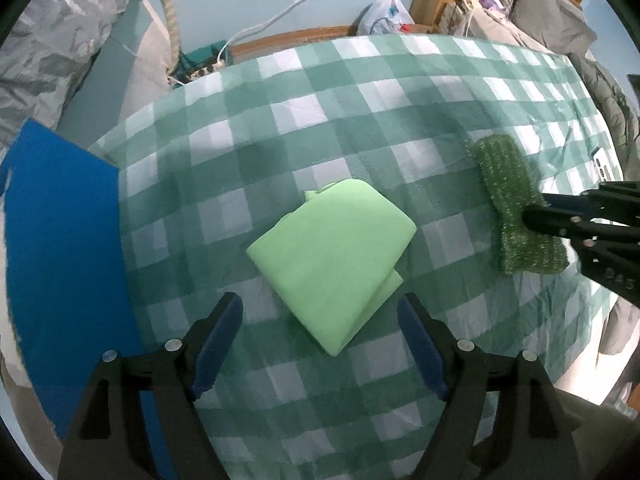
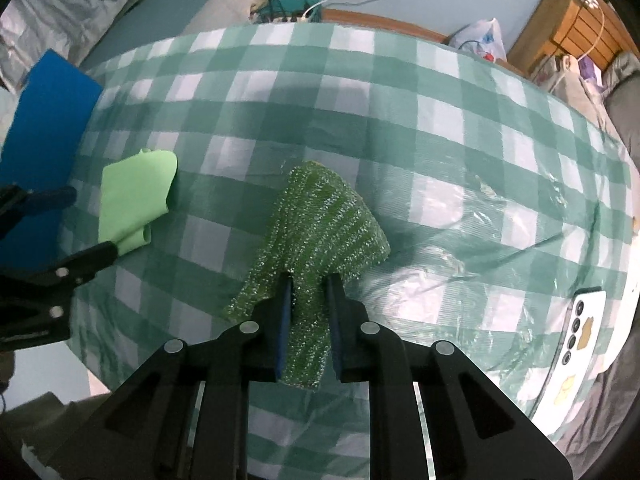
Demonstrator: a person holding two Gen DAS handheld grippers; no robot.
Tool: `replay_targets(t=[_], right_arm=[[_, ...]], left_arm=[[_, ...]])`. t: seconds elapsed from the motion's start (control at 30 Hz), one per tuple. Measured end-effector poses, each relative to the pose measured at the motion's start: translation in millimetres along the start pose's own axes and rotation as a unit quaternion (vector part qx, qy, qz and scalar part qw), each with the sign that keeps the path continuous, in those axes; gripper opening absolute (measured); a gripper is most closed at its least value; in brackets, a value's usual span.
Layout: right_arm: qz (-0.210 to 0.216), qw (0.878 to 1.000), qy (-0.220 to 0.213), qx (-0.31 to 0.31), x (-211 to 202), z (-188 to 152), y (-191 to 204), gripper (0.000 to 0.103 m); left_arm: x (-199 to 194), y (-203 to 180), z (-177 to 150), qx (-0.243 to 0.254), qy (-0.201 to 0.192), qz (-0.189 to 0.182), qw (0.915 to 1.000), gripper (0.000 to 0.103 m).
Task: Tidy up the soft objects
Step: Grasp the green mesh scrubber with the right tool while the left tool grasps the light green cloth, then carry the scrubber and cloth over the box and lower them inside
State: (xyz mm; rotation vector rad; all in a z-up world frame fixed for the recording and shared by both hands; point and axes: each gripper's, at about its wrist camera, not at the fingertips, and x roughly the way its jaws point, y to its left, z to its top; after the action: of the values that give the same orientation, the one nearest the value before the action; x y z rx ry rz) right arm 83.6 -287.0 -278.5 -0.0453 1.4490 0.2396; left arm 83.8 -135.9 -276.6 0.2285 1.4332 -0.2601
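Note:
A folded light green cloth (image 1: 332,264) lies on the green checked bedsheet (image 1: 360,112), just ahead of my left gripper (image 1: 320,312), which is open and empty with a finger on either side of the cloth's near corner. The cloth also shows in the right wrist view (image 2: 134,196). My right gripper (image 2: 308,284) is shut on a dark green sparkly knitted cloth (image 2: 320,220), pinching its near part; its far part droops onto the sheet. In the left wrist view that knitted cloth (image 1: 508,192) is at the right with the right gripper (image 1: 532,216) on it.
A blue flat board (image 1: 60,248) lies at the left edge of the bed. A white phone (image 2: 580,320) lies on the sheet at the right. A silver bag (image 1: 44,32), cables, a plastic bag (image 1: 384,12) and grey bedding (image 1: 548,8) surround the bed.

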Motion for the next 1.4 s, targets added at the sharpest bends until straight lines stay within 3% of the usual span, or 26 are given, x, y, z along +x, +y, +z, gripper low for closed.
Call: replay_targets(t=[0.33,0.5,0.57,0.7,1.4], right_arm=[[0.006,1.0,-0.004,0.009,1.7,-3.3,-14.2,0.014],[0.01,1.0,-0.005,0.003,1.5,-4.6,-11.4,0.013],[0.008,1.0,-0.008,-0.004,-0.1,-4.6,-9.5,0.013],[0.008,1.0,-0.012,-0.009,-3.6,-5.0,-6.4,0.013],[0.008,0.999,-0.039,-0.035,-46.8,-7.0,13.9,0.013]], left_arm=[[18.0,-1.6,7.5,0.002,0.021,0.013,0.9997,0.077],[21.8,-7.5,8.0,0.002,0.022,0.005,0.9997,0.051],[19.3,-10.3,7.7,-0.001,0.022,0.013,0.9997,0.03],[13.1,-9.1,5.9,-0.003,0.012,0.019,0.9997,0.015],[-38.3,27.7,-17.8,-0.06,-0.021,0.011,0.9979,0.012]])
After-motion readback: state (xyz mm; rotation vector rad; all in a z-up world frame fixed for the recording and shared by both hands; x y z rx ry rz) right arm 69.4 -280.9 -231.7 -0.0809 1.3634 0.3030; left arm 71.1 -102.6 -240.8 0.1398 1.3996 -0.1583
